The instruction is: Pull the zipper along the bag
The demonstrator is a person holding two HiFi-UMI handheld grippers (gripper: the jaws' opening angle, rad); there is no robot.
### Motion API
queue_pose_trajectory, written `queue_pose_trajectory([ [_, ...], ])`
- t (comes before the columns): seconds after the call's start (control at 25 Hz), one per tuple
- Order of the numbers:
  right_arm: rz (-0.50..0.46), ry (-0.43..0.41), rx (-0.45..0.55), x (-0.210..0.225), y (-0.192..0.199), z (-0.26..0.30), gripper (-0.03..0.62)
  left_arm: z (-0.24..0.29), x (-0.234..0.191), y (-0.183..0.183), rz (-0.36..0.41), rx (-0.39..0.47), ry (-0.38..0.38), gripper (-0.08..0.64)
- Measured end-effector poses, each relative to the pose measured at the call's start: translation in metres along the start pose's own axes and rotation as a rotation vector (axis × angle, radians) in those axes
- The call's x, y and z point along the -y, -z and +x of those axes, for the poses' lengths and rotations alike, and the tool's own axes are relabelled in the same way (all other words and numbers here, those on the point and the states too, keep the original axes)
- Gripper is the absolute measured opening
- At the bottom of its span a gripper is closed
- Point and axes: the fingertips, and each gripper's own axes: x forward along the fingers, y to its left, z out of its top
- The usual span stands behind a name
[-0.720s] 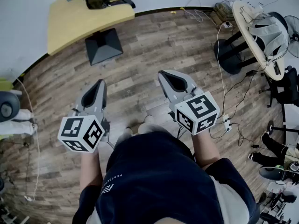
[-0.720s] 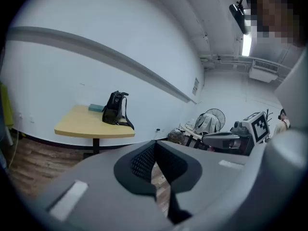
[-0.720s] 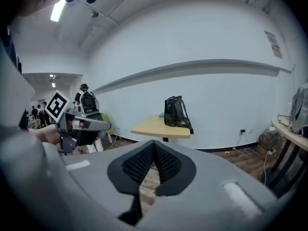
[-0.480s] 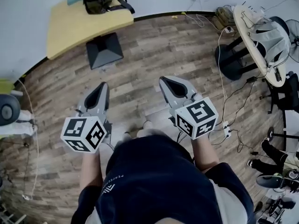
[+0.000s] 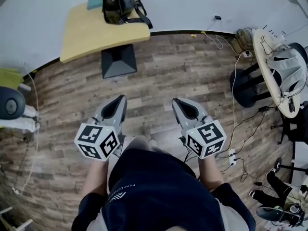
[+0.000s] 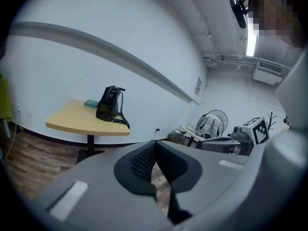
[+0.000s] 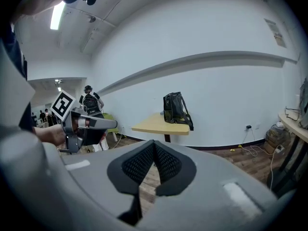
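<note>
A black bag [image 5: 120, 4] with straps stands on a yellow table [image 5: 91, 32] by the white wall, far ahead of both grippers. My left gripper [image 5: 121, 100] and right gripper [image 5: 178, 103] are held side by side over the wood floor, both shut with nothing between the jaws. In the left gripper view the bag [image 6: 109, 105] sits upright on the table [image 6: 72, 121], well beyond the closed jaws. From the right gripper view the bag [image 7: 175, 108] is also distant on the table [image 7: 156, 125], and the left gripper [image 7: 82, 124] shows at the left.
The table's black base [image 5: 118, 60] stands on the floor under it. A small teal item [image 5: 95, 2] lies beside the bag. At the right is a cluttered white round table [image 5: 276, 66] with cables [image 5: 234, 95] and a power strip [image 5: 231, 157] on the floor.
The view has swung so that the table and bag sit nearer the middle of the head view. Both grippers stay shut and have shifted slightly right and lower.
</note>
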Motion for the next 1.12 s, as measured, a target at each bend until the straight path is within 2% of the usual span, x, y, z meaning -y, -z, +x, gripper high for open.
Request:
queue_pose_trajectory([
  [0.36,-0.031,-0.082,-0.004,0.003,-0.005,0.02,0.003,0.016,-0.015,-0.006,0.001,-0.011,-0.06,0.015],
  [0.64,-0.044,-0.123,-0.007,0.016,-0.02,0.057,0.003,0.047,-0.039,-0.022,-0.013,0.012,-0.049,0.015],
  [0.8,-0.09,-0.152,-0.014,0.027,-0.043,0.096,0.003,0.072,-0.067,-0.041,-0.033,0.034,-0.05,0.015],
  [1.12,-0.148,-0.178,-0.003,0.051,-0.099,0.189,0.003,0.112,-0.143,-0.077,-0.043,0.032,-0.114,0.015],
])
